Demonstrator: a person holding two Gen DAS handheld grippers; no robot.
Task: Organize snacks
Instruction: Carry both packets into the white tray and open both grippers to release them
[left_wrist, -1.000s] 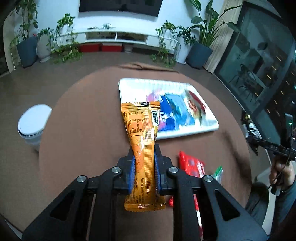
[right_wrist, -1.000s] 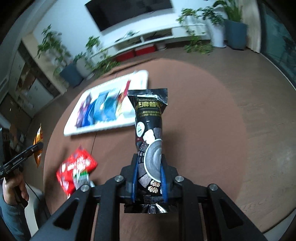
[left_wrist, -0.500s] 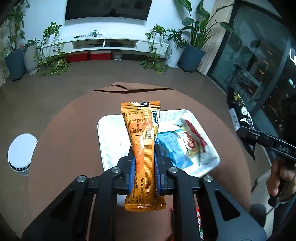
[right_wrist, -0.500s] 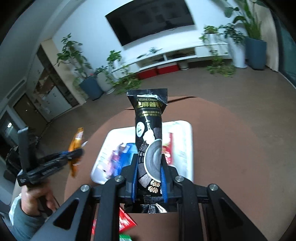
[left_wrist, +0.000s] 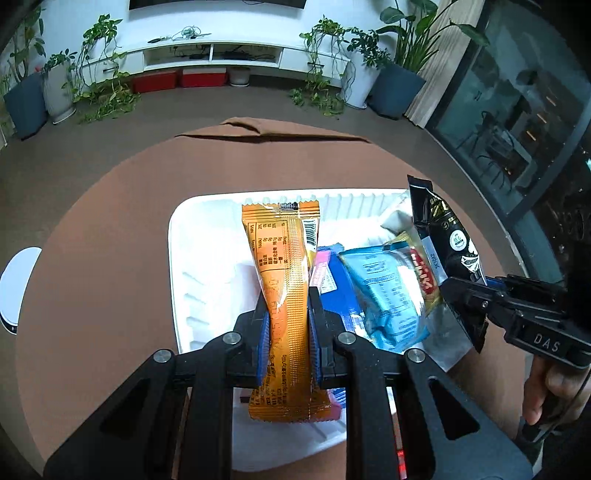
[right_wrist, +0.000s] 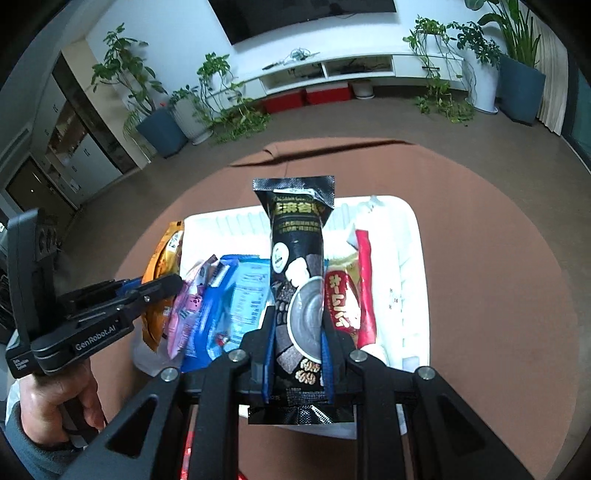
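Note:
My left gripper (left_wrist: 289, 332) is shut on an orange snack packet (left_wrist: 284, 280), held upright over the left part of the white tray (left_wrist: 207, 266). My right gripper (right_wrist: 298, 339) is shut on a black snack packet (right_wrist: 297, 258), held over the tray's (right_wrist: 402, 258) middle. Blue packets (left_wrist: 380, 288) and a red-and-cream packet (right_wrist: 341, 299) lie in the tray. In the left wrist view the right gripper (left_wrist: 465, 291) comes in from the right with the black packet (left_wrist: 443, 236). In the right wrist view the left gripper (right_wrist: 162, 291) holds the orange packet (right_wrist: 162, 258) at the tray's left side.
The tray sits on a round table with a brown cloth (left_wrist: 92, 258). A red packet (left_wrist: 400, 452) shows on the cloth under my fingers. A white bin (left_wrist: 14, 288) stands on the floor at the left. Potted plants and a low white TV unit (left_wrist: 221, 55) line the far wall.
Both grippers moved forward and a little down, from short of the tray to over it, each keeping its packet. The red packets on the cloth slid out of sight beneath them.

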